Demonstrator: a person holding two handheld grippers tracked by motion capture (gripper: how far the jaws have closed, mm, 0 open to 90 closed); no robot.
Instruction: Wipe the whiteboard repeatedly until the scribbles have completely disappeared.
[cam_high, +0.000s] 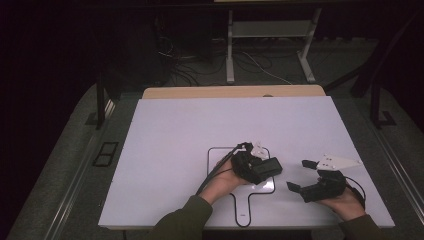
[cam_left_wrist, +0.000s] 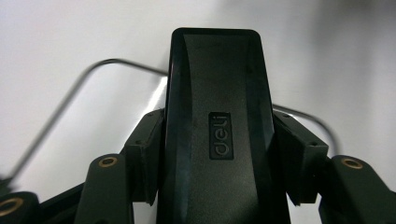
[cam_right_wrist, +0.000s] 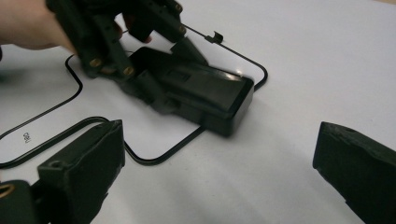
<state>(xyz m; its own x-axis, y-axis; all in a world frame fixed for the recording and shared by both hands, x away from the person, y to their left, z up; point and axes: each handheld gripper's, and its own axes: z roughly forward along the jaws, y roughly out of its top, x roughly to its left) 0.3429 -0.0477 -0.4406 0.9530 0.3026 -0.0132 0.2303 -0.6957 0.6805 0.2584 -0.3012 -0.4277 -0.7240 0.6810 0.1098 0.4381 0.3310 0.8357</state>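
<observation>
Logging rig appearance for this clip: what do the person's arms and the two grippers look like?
Both forearms wear dark olive sleeves. The left gripper and right gripper are black, blocky two-jaw tools with brass-coloured pivot screws. Each carries a pale three-cornered plate on top, and a black cable trails from the left.

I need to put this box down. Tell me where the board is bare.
The white board is bare left of and beyond the black outline. It is crowded near the front right, where the left gripper clamps the black box beside the open right gripper.
</observation>
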